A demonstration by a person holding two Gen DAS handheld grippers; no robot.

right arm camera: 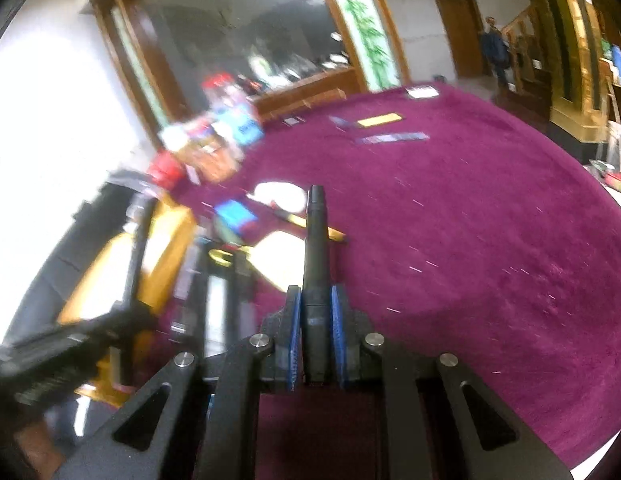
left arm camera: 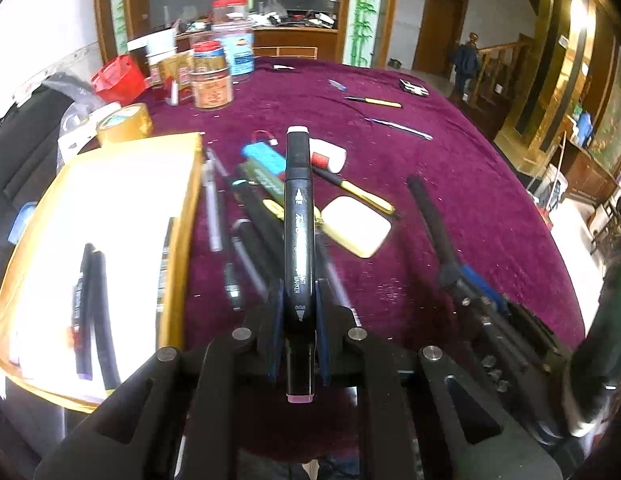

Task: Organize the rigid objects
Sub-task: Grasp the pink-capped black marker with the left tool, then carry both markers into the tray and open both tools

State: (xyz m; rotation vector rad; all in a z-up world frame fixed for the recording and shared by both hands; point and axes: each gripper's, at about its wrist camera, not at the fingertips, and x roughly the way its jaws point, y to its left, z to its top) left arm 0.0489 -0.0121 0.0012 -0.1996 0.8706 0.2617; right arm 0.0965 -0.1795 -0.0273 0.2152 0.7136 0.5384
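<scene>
A purple-clothed table (left arm camera: 450, 200) fills both views. At the far left of the left wrist view sits a shallow yellow-rimmed box (left arm camera: 182, 216) with a white floor; two dark pens (left arm camera: 90, 304) already lie inside it, side by side. Just right of the box, a loose pile (left arm camera: 246, 216) of pens and markers lies on the cloth, with a pale yellow eraser (left arm camera: 356, 226) near its right edge. In the centre, the left gripper (left arm camera: 298, 320) is clenched on a black marker (left arm camera: 297, 216), its blue pads (left arm camera: 276, 320) pressing both sides of the barrel near the close end, so most of the marker juts forward above the pile. To the right, the right gripper (right arm camera: 315, 320) is likewise clamped on a slim black pen (right arm camera: 315, 248), held near its back end and pointing away over the cloth; that view is blurred, so the objects around it are unclear. Both items look light, stiff and smooth-sided, so they could pivot or slip when gripped so close to one end; a hold nearer mid-barrel would likely be steadier. The box looks like the likely place for them. Jars (left arm camera: 212, 76) and a tape roll (left arm camera: 124, 124) crowd the far left of the table.
</scene>
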